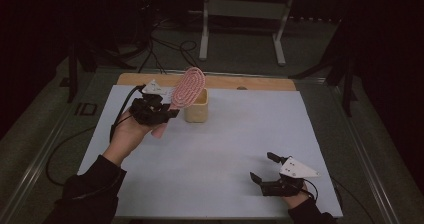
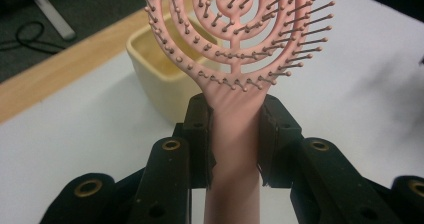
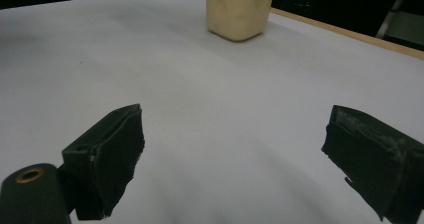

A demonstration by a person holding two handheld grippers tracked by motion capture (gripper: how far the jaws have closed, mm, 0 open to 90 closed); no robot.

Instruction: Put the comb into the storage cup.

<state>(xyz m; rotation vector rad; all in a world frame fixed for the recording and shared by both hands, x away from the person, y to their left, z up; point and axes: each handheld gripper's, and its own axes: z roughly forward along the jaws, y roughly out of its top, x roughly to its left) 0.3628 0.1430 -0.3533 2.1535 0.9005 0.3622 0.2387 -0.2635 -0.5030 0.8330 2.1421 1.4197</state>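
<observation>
A pink hairbrush (image 1: 187, 87) with an open, branching head is held up in the air, its head tilted over a cream square cup (image 1: 196, 107). My left gripper (image 1: 159, 113) is shut on the brush's handle (image 2: 235, 139), both pads pressing its sides just below the bristles (image 2: 235, 34). The cup (image 2: 160, 74) stands behind the brush head on the white sheet. My right gripper (image 1: 261, 167) rests low near the table's front right, jaws wide open with nothing between them (image 3: 230, 154). The cup (image 3: 239, 9) stands far ahead of it.
A white sheet (image 1: 225, 149) covers the table; a wooden strip (image 1: 260, 82) shows along its far edge. Behind the table are a white metal stand (image 1: 240, 14) and cables on the floor (image 1: 170, 49).
</observation>
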